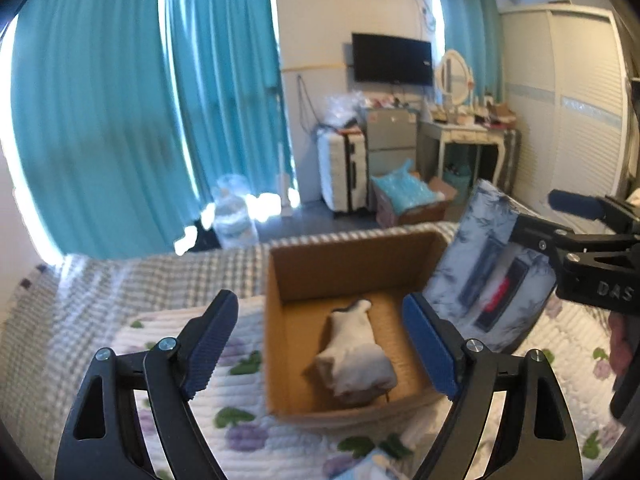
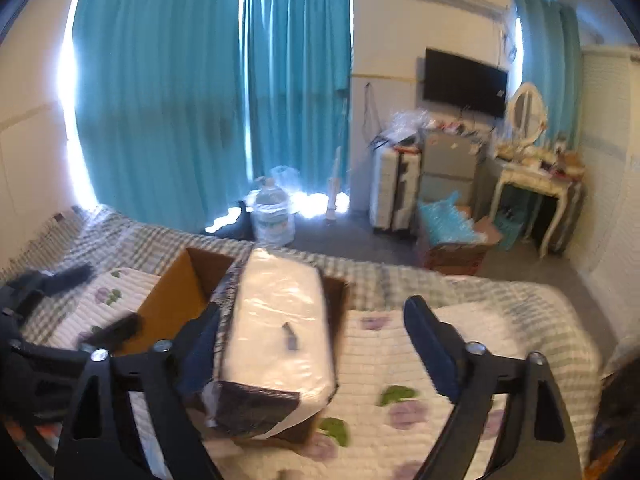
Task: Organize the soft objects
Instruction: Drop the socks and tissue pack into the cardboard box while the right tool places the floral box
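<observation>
Floral quilt (image 1: pixel 248 436) under cardboard box (image 1: pixel 344 264); teal curtains (image 1: pixel 120 120).

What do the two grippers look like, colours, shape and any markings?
Both match. The left gripper and the right gripper have glossy black curved arms with triangular cut-outs, silver bolts at the joints and dark blue ribbed pads. White letters reading DAS show on the right one's side. No cables or sleeves are visible.

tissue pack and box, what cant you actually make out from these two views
- Print on the tissue pack: motion-blurred in the left wrist view.
- Right gripper: fingers spread wide, pack beside the left finger; contact unclear through blur.
- Cardboard box interior: covered by the pack in the right wrist view.
- White cloth in the box: soft focus, type unclear.
- Left gripper: open, empty.
</observation>
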